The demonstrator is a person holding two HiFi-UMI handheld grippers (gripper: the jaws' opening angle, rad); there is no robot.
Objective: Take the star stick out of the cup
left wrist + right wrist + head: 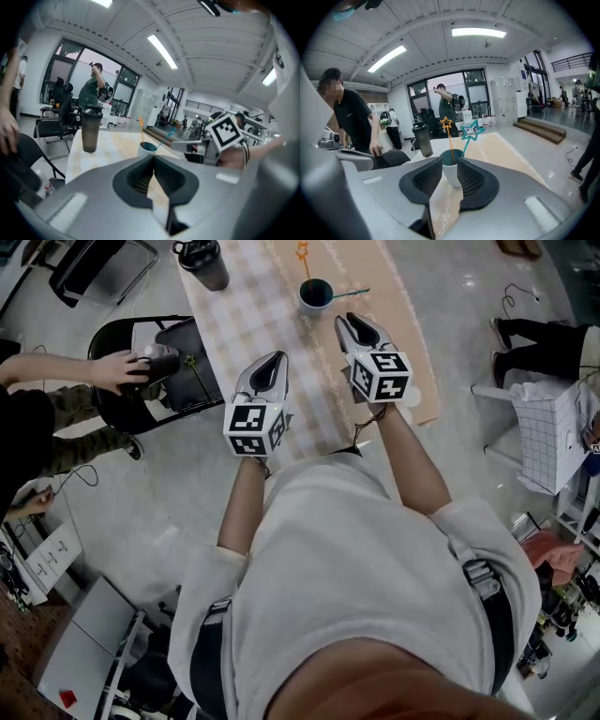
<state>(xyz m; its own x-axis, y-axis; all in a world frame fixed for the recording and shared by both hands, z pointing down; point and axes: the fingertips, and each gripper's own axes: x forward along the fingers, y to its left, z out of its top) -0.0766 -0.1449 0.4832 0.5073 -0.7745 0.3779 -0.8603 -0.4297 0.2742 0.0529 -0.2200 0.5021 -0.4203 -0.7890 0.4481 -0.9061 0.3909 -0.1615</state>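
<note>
A white cup point(316, 294) with a teal inside stands on the tan runner point(403, 306) of the long table. An orange star stick point(303, 253) and a teal star stick point(352, 292) lean out of it. My right gripper point(355, 324) is open just short of the cup, nothing between its pads. In the right gripper view the cup point(451, 171) shows through the gap of the right gripper point(450, 161), with the orange star point(446, 123) and teal star point(472, 131) above. My left gripper point(274, 360) hovers shut and empty over the checked cloth; the cup point(147, 148) lies ahead of it.
A dark shaker bottle point(202, 261) stands at the table's far left end. Left of the table is a black chair point(155, 371), where a person's hand point(117, 369) rests on a dark object. A white mesh crate point(548, 432) and a person's legs point(534, 334) are at the right.
</note>
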